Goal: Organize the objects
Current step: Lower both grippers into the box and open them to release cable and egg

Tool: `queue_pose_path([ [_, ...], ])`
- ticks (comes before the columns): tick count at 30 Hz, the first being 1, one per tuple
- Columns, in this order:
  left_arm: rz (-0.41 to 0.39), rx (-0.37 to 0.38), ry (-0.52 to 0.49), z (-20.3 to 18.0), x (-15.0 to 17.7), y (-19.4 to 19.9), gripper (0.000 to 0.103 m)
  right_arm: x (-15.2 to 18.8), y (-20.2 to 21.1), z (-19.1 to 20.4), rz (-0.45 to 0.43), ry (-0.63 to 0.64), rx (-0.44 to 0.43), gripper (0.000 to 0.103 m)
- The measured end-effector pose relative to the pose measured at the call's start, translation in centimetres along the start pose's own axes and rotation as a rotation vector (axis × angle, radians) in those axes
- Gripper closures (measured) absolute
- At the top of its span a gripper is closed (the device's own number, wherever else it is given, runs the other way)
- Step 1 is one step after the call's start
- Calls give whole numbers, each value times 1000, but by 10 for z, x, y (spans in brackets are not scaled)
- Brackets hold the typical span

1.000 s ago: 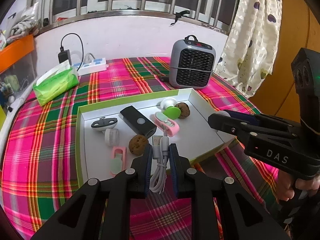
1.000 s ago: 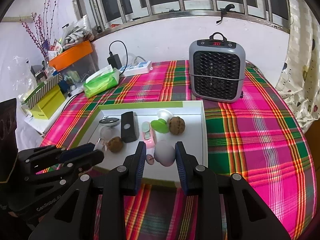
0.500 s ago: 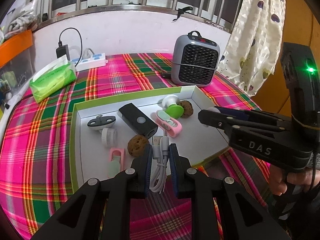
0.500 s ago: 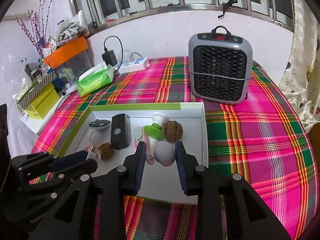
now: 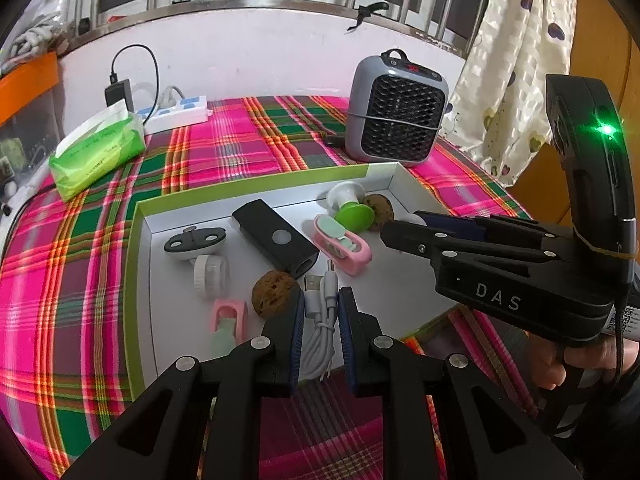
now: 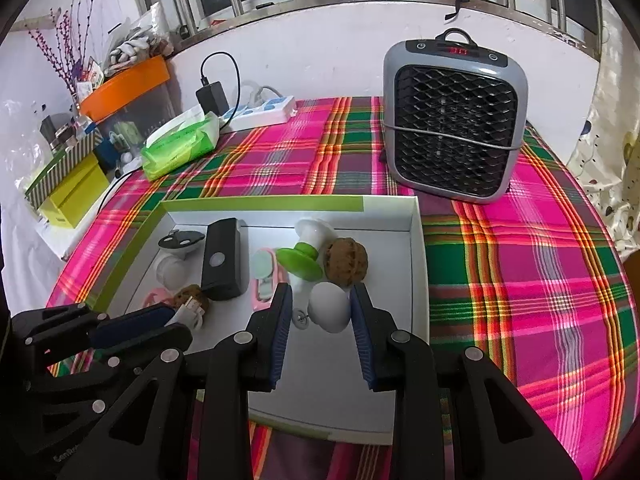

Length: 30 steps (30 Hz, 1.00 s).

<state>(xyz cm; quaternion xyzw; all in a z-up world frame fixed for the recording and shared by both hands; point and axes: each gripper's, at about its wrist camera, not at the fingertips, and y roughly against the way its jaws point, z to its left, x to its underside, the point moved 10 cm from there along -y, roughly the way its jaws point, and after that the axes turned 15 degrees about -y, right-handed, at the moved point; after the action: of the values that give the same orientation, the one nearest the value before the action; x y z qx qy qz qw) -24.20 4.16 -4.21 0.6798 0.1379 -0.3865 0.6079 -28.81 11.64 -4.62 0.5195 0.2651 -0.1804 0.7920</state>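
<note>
Left gripper (image 5: 320, 312) clamped on coiled white USB cable (image 5: 320, 332), plugs pointing ahead over box (image 5: 138, 280). Right gripper (image 6: 322, 312) pinching white egg-shaped knob (image 6: 330, 307), box floor right below, walnut (image 6: 345, 263) just ahead.

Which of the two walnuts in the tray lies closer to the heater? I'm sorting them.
The walnut beside the green knob, near the tray's far right corner; the other walnut lies by the left gripper.
</note>
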Motion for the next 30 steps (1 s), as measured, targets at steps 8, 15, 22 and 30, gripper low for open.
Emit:
queue_pose_path([
  [8, 15, 2, -6, 1, 0, -6, 88, -1, -7, -3, 11, -2, 7, 72],
  [15, 30, 4, -12, 1, 0, -14, 88, -2, -11, -5, 13, 1, 18, 72],
  [22, 44, 3, -9, 3, 1, -19, 88, -3, -14, -7, 4, 16, 36, 72],
  [30, 52, 8, 8, 6, 3, -24, 88, -3, -15, -6, -4, 28, 39, 72],
])
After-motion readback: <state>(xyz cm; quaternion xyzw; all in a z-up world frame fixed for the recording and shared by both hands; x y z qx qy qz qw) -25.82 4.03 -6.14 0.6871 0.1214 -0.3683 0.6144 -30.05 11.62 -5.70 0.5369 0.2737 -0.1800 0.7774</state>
